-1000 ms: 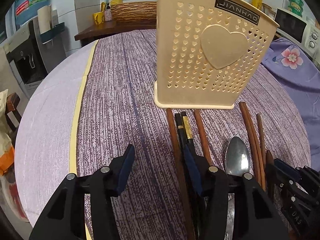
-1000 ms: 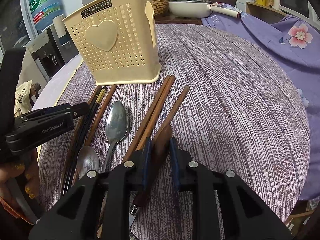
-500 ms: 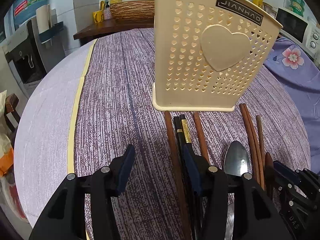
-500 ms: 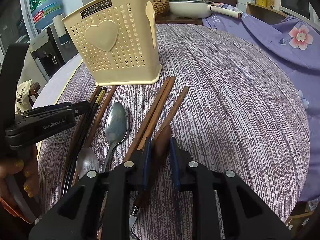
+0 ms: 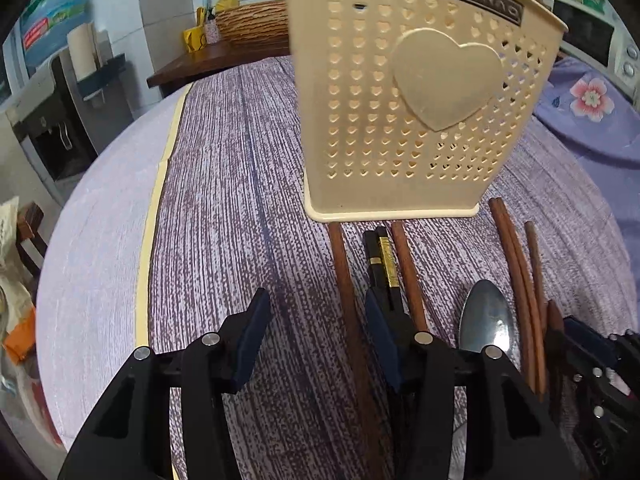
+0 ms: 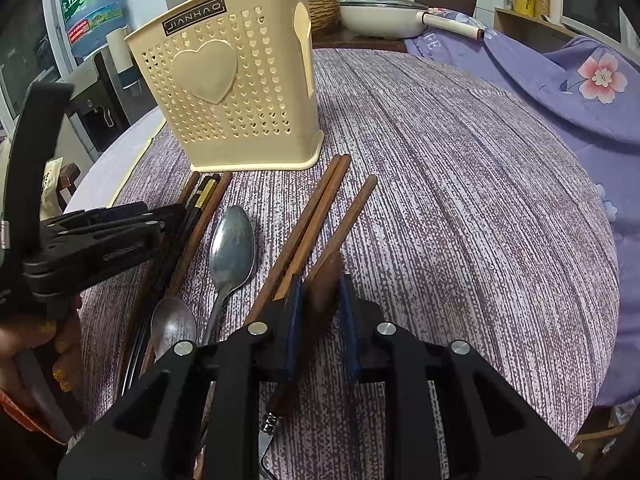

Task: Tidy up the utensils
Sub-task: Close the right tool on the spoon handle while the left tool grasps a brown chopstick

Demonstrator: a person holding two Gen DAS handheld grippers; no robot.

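Observation:
A cream heart-patterned utensil holder (image 5: 400,120) (image 6: 240,100) stands upright on the purple-streaked tablecloth (image 5: 240,200). In front of it lie brown chopsticks (image 6: 316,216), a black-and-gold pair (image 5: 382,260) and two metal spoons (image 6: 234,248) (image 6: 172,324). My left gripper (image 5: 316,320) is open low over the cloth. One brown chopstick (image 5: 344,280) runs between its fingers, close to the right one and not pinched. My right gripper (image 6: 320,296) is shut on the brown handle of a wooden-handled knife (image 6: 324,284), whose metal end shows below the jaws.
A purple flowered cloth (image 6: 580,92) covers the table's right side. Behind the table are a white pan (image 6: 380,20), a wicker basket (image 5: 256,24) and a microwave (image 5: 584,36). A water dispenser (image 5: 60,120) stands at the left, past the table's rounded edge.
The left gripper has crept nearer the holder, which now looms larger and higher in its view. The right gripper has stayed still on the knife handle.

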